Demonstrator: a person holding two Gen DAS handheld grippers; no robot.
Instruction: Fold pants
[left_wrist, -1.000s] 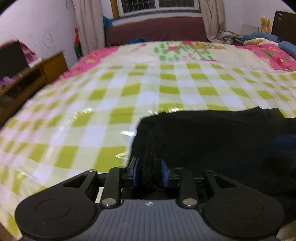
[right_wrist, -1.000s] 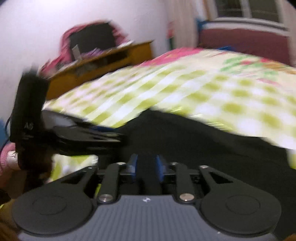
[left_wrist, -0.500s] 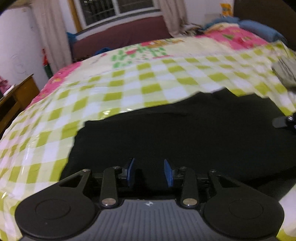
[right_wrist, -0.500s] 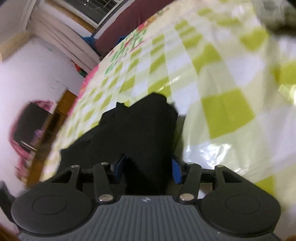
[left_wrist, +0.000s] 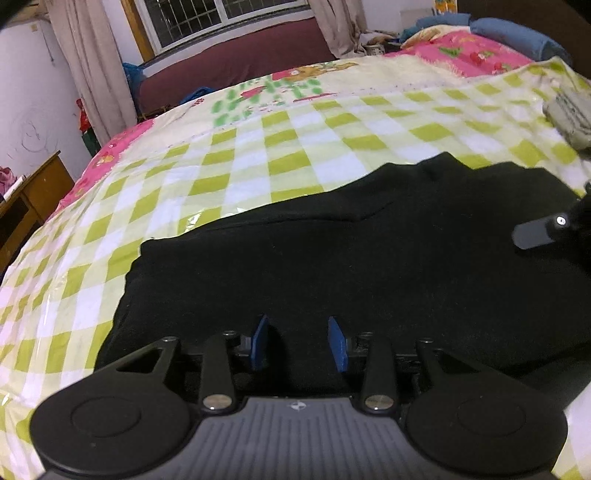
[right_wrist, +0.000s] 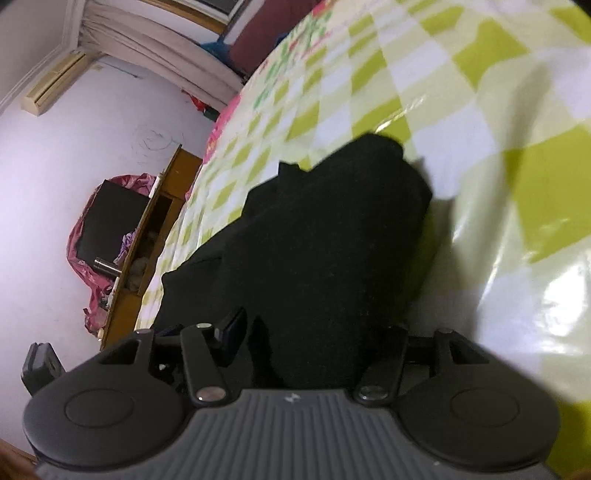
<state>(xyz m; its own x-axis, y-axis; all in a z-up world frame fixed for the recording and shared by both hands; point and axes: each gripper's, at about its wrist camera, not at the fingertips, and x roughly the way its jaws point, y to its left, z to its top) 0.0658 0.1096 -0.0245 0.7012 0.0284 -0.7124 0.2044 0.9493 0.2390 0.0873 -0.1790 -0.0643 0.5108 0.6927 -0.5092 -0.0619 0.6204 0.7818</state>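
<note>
The black pants (left_wrist: 351, 254) lie folded in a wide band across the green-checked bedcover (left_wrist: 229, 162). My left gripper (left_wrist: 300, 343) is open just above their near edge, blue pads apart, holding nothing. My right gripper (right_wrist: 314, 332) is open wide over the end of the pants (right_wrist: 325, 236), which fills the space between its jaws; its right pad is hidden by cloth. Part of the right gripper shows at the right edge of the left wrist view (left_wrist: 546, 230).
A folded grey garment (left_wrist: 569, 118) lies at the right edge of the bed. Pink quilt and blue pillows (left_wrist: 509, 33) lie at the head. A wooden cabinet (right_wrist: 147, 251) stands by the left wall. A maroon sofa (left_wrist: 236, 62) stands under the window.
Both grippers have let go of the pants and opened. The pants now lie flat on the bed. The right gripper has swung round to the pants' right end.
</note>
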